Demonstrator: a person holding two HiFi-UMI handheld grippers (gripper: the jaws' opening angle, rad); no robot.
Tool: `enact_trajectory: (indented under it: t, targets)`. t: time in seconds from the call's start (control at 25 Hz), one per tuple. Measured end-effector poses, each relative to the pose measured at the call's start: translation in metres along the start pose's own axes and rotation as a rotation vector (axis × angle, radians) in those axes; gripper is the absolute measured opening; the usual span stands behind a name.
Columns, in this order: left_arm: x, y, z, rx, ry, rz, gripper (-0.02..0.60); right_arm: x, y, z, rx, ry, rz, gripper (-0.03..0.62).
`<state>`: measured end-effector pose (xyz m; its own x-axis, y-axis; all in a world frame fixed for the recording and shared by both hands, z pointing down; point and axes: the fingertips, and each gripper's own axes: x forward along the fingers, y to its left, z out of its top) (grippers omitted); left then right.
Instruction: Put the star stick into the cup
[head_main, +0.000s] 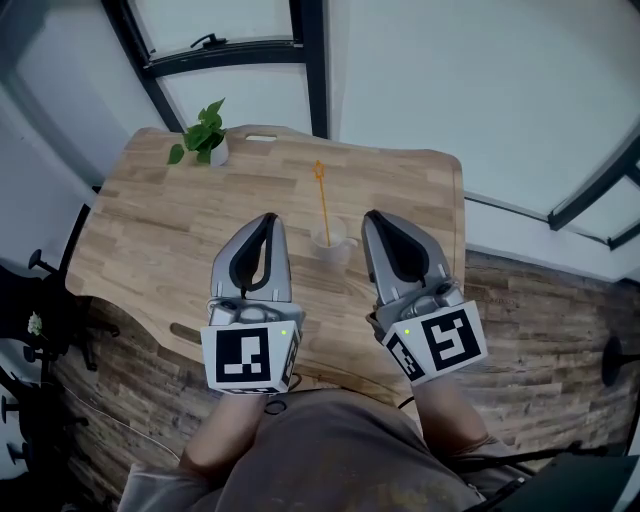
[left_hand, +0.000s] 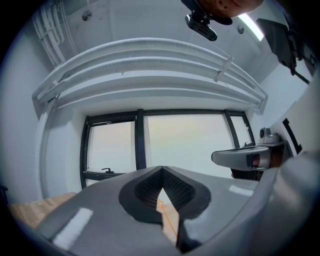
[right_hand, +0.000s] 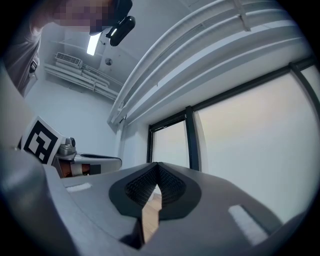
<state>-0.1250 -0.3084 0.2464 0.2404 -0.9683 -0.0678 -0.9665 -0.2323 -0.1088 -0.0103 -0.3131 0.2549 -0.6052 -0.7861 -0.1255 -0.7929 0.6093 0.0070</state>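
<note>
From where I stand the job looks done: the star stick (head_main: 322, 203) stands in the cup (head_main: 328, 240), star end up and leaning a little away from the person. Its lower end is down inside the cup, which appears to hold nothing else. The cup sits on the wooden table (head_main: 170, 235), just beyond the tips of the two tongs and in the gap between them, a shade nearer the right pair. The left tongs (head_main: 269, 218) are closed tip to tip with nothing pinched. Their own view shows only a sliver of table and the thin orange stick through the slit below the meeting pads. The right tongs (head_main: 373, 216) are closed the same way and empty, with bare wood showing through the slit. Both are held side by side close to the person's body, clear of cup and stick. I judge that no placing move is called for next. The tongs need only stay back so they do not knock the cup, which looks light and would tip easily with that tall stick in it. Well beyond the left tongs and off to their left, a small white pot (head_main: 219, 152) at the table's far edge holds a leafy green plant (head_main: 203, 130).
</note>
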Motion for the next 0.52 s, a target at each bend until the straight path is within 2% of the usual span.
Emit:
enact_trajectory:
  t: [0.52]
  targets:
    - [0.0002,-0.0029,-0.0018,0.001,0.002,-0.013,0.000,0.0013,-0.0004,-0.0037,-0.004,0.009,-0.008,0.023]
